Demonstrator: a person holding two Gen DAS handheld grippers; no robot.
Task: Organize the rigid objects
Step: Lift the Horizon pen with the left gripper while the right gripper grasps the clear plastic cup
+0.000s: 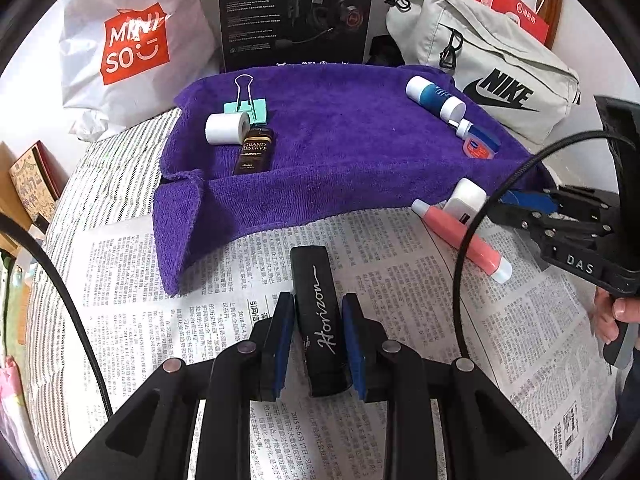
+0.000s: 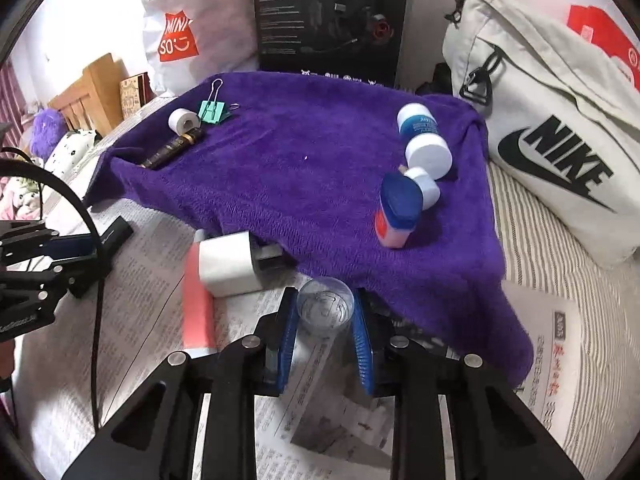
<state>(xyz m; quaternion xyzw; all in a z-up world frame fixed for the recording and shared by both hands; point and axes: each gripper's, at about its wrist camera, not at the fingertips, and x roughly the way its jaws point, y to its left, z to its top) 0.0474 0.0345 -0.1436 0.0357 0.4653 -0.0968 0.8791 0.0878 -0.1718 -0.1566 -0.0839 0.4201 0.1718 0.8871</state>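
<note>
Pointing steeply down over newspaper (image 1: pixel 400 280): left gripper (image 1: pixel 318 312) clamps black Horizon case (image 1: pixel 320 320); right gripper (image 2: pixel 326 312) squeezes clear plastic cup (image 2: pixel 326 306).

Home bedroom, grey-and-white striped bedsheet (image 1: pixel 100 184) under spread newspaper (image 1: pixel 420 280), wooden headboard (image 2: pixel 86 92) and plush toys far left of the fingers, beige Nike bag (image 2: pixel 552 128) beyond right.

towel (image 1: pixel 340 152): fuzzy purple cloth | newspaper (image 1: pixel 420 288): matt paper | cup (image 2: pixel 326 308): clear plastic
</note>
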